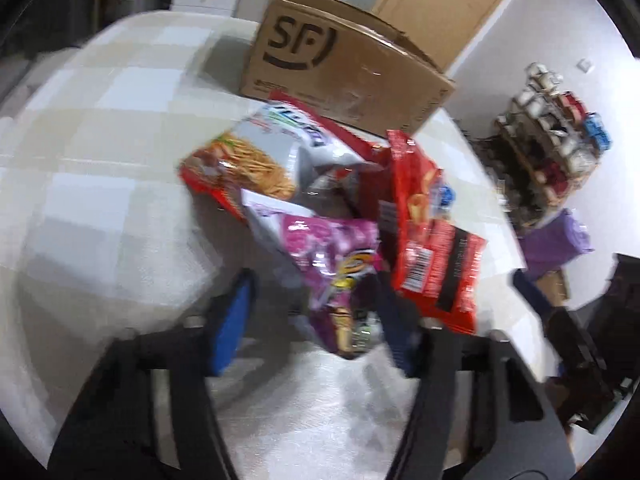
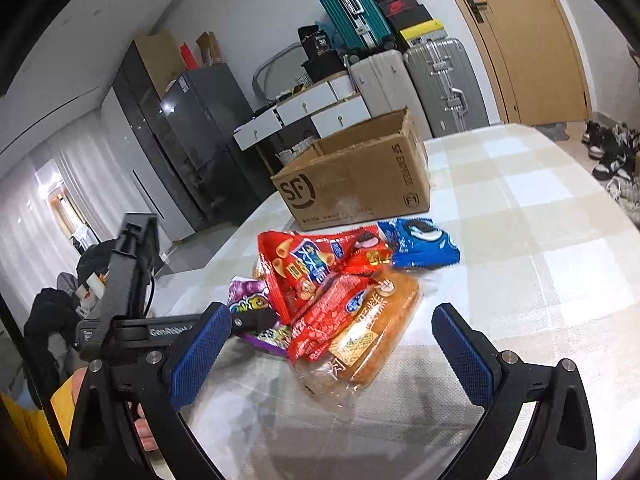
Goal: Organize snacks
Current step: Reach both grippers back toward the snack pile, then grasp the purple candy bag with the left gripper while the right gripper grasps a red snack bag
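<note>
A heap of snacks lies on the checked tablecloth (image 2: 540, 240) in front of an open cardboard box (image 2: 360, 176) (image 1: 348, 64). My left gripper (image 1: 316, 288) points down at a purple bag (image 1: 332, 256). The bag sits between its jaws; the left pad (image 1: 234, 320) stands clear of it. A silver-and-red noodle packet (image 1: 248, 160) and a red bag (image 1: 432, 240) lie beyond. My right gripper (image 2: 330, 312) is open over a bagged bread loaf (image 2: 376, 332), with a red packet (image 2: 328, 320), a red cone-snack bag (image 2: 304, 264) and a blue cookie pack (image 2: 420, 244) behind. The left gripper (image 2: 256, 322) reaches the purple bag (image 2: 248, 300).
Behind the table stand suitcases (image 2: 436, 84), white drawers (image 2: 304, 112) and a dark fridge (image 2: 200, 120), with a wooden door (image 2: 520, 40) at the right. Shoes (image 2: 612, 152) lie on the floor, and a shoe rack (image 1: 552, 136) stands by the wall. A hand in a yellow sleeve (image 2: 68, 400) holds the left gripper.
</note>
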Tool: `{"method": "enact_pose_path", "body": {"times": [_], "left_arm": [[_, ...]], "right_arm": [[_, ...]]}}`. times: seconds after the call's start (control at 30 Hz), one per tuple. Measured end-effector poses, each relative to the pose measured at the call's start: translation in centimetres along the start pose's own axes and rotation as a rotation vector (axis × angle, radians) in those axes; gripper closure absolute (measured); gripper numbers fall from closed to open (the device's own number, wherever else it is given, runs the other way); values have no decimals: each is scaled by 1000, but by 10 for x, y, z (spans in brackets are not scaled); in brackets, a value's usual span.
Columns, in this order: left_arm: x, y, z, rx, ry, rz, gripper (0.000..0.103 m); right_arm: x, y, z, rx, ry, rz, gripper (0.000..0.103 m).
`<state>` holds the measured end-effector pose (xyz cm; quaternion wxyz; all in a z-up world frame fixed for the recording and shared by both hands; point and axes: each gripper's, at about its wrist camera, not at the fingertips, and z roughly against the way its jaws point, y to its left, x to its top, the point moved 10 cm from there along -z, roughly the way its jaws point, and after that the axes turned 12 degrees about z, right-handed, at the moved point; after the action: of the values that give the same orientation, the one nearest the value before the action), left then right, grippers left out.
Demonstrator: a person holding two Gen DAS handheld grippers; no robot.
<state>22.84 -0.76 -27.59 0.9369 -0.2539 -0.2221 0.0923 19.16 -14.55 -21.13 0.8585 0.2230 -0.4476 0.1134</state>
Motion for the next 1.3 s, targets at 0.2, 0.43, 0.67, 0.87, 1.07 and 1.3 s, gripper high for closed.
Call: {"method": "enact_pose_path", "body": {"times": [0.2, 0.43, 0.67, 0.87, 1.07, 1.3], "left_arm": [[2, -2, 2, -34, 0, 10, 72], [-10, 5, 20, -40, -34, 10, 75], [-23, 25, 50, -37, -56, 7, 75], [-34, 42, 72, -31, -74, -13, 75], [-39, 50, 73, -54, -66, 5, 75], [-44, 51, 77, -65, -65, 2, 75]], "right_arm": [[-5, 0, -8, 12, 25, -5, 1], [2, 10, -16, 20, 55, 40, 1], [4, 24, -48, 20, 140, 125, 1], [-2, 17, -74, -53, 195, 182, 18], [-5, 22, -84, -151, 234, 326, 37], [-13, 37, -88, -172, 267, 434, 56]]}}
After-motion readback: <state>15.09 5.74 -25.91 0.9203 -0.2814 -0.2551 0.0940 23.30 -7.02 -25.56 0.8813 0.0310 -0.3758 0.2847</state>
